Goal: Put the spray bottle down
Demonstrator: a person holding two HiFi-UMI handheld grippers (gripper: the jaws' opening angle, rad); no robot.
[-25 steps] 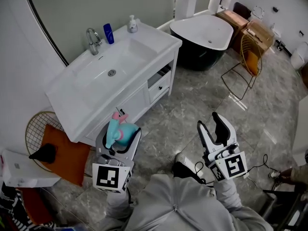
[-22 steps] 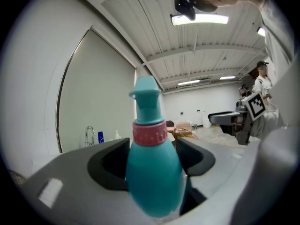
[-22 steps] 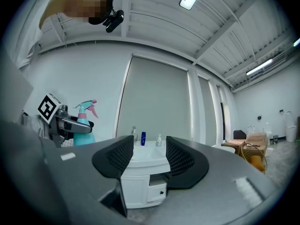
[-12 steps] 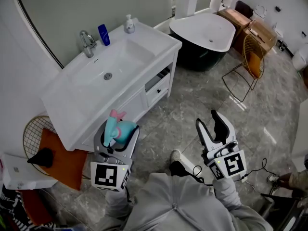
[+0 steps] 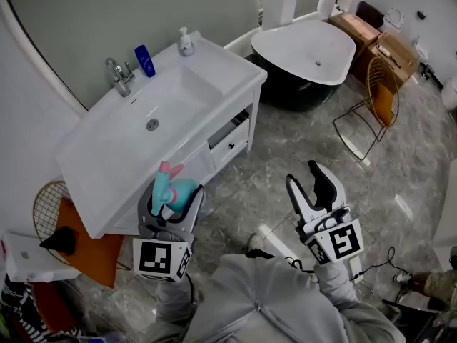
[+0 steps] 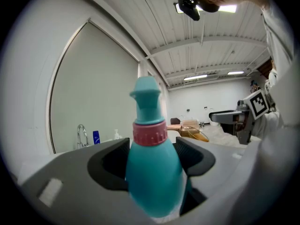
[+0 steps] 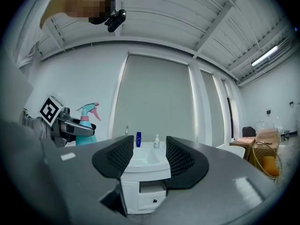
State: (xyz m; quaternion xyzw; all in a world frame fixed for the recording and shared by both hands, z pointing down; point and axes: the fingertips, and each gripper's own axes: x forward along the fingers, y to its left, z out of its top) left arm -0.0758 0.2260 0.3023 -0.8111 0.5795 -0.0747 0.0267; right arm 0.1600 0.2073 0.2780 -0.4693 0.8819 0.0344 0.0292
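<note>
My left gripper (image 5: 173,204) pinches the bottle (image 5: 179,190) upright, in the air just off the vanity's (image 5: 100,152) front edge; vanity lies ahead-left. Right gripper (image 5: 310,186) spread, empty, farther off.

Clothing: the person is wearing a light grey hooded top (image 5: 257,309), its sleeves reaching down to both grippers.
Left gripper (image 5: 173,200): grey-white body with dark jaw pads, carrying a cube (image 5: 158,259) of black-and-white square markers.
Right gripper (image 5: 305,179): white body with black, mesh-textured jaws, bearing a marker cube (image 5: 335,242).
Cable (image 5: 382,258): thin and black, trailing beside the right gripper.
</note>
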